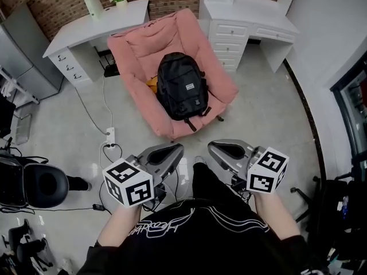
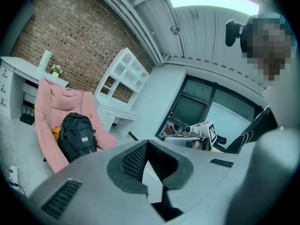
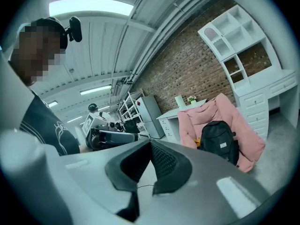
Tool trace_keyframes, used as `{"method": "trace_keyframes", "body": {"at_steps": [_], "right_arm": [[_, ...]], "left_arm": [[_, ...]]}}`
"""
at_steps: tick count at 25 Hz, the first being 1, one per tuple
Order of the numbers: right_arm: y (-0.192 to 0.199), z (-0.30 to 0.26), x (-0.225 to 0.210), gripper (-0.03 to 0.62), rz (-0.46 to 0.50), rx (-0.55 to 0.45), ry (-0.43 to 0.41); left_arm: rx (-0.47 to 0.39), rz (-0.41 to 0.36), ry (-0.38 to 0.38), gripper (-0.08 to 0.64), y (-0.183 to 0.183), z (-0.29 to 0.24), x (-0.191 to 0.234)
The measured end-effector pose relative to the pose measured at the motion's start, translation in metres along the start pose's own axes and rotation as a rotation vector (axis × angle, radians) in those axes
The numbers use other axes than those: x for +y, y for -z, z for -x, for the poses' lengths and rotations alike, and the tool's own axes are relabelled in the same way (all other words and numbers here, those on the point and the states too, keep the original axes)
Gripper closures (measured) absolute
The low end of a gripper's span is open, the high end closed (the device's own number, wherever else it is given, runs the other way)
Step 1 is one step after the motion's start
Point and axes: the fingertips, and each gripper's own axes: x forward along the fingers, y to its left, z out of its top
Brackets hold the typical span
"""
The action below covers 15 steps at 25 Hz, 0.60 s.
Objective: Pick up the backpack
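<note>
A black backpack [image 1: 182, 86] sits upright on the seat of a pink lounge chair [image 1: 133, 50], leaning against the chair's back, with its front pocket and a small pale label facing the room. A strap trails from its lower end onto the front edge of the seat. A small yellow object [image 1: 151, 83] touches the backpack's left side; what it is cannot be told.

The chair stands between a white desk [image 1: 80, 33] on the left and a white set of drawers [image 1: 238, 33] on the right, against a brick wall. A cable runs from the desk across the grey floor [image 1: 258, 119] to a power strip [image 1: 110, 135].

Nearest the camera, the person holds both tools close to the body, side by side and pointing toward the chair. The left gripper [image 1: 176, 148] has its jaws pressed together with nothing between them. The right gripper [image 1: 213, 148] is likewise clenched and empty. Both are well apart from the backpack, with bare floor between.

The task looks to be at its very start: the approach has not begun. The next move probably calls for stepping toward the chair, spreading the jaws of at least one tool, and closing them on something narrow, such as the top of the bag or a strap. A top handle is too small to make out from here.
</note>
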Motion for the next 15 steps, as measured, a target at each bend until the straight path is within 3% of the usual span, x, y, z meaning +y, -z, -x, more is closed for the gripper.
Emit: {"method": "trace_keyframes", "body": {"at_steps": [15], "right_arm": [[-0.035, -0.047, -0.148, 0.586, -0.128, 0.047, -0.055]], "left_arm": [[0.056, 0.112, -0.070, 0.557, -0.041, -0.113, 0.095]]}}
